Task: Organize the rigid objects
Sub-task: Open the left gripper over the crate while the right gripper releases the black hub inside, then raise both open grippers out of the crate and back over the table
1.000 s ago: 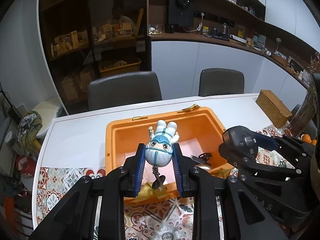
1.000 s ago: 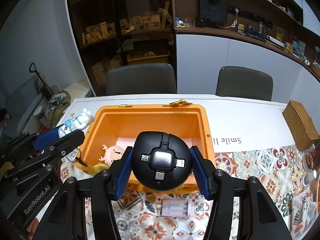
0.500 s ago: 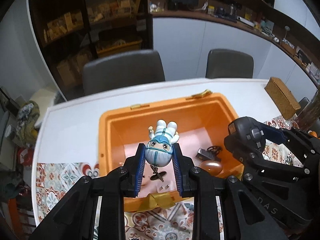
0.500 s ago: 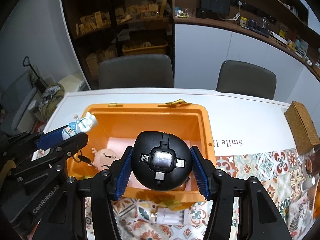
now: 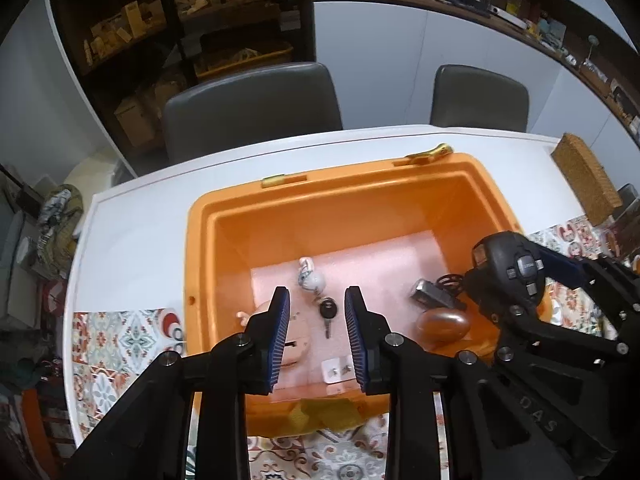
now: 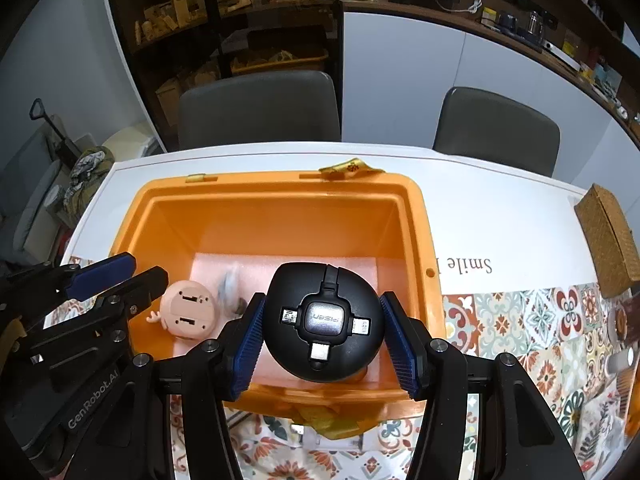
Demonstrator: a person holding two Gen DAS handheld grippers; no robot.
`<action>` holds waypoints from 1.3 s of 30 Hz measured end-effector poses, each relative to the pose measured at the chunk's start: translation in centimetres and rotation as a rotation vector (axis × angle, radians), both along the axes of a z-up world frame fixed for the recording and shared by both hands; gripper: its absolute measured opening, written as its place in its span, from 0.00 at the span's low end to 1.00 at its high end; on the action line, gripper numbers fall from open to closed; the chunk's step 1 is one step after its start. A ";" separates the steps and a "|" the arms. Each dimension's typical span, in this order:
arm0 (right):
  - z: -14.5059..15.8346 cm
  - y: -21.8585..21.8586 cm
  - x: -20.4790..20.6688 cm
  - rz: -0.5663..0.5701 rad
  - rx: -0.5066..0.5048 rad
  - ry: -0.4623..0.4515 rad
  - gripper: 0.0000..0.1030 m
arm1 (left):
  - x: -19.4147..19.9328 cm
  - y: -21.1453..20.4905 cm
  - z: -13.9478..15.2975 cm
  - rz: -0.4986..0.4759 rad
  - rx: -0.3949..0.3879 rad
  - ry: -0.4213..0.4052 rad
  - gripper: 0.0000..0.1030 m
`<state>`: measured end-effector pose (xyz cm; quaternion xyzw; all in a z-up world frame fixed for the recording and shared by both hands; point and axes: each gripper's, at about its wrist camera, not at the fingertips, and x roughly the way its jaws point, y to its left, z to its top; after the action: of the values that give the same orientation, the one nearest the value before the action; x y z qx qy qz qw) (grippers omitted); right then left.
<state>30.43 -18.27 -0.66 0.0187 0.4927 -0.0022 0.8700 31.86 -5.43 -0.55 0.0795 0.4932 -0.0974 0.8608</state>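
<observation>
Left gripper [image 5: 313,320] fingers are spread empty, right gripper [image 6: 322,326] fingers clamp the round black charger puck [image 6: 323,326] over the orange plastic bin [image 6: 420,232], so dropping it could smack the pink doll [image 6: 187,315].

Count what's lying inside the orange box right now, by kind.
Figurine keychain: 1
Pink round toy: 1
Copper egg: 1
Small dark gadget: 1
Small clear packet: 1
Total: 5
Black adapter, gripped above, not counted.
</observation>
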 end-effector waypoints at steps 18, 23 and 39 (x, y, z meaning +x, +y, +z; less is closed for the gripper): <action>-1.4 3.5 1.3 0.077 0.008 0.042 0.55 | -1.2 5.8 -0.7 0.160 0.047 -0.016 0.74; -1.4 3.7 1.1 0.059 0.012 0.032 0.69 | -1.7 6.7 -0.7 0.185 0.045 -0.022 0.75; 1.0 2.0 -2.9 0.025 0.012 -0.027 0.69 | -5.0 6.0 1.2 0.169 0.004 -0.064 0.81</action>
<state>27.50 -16.25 0.33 0.0179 0.4813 0.0120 0.8763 26.82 0.58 0.70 0.0421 0.4708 -0.0208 0.8810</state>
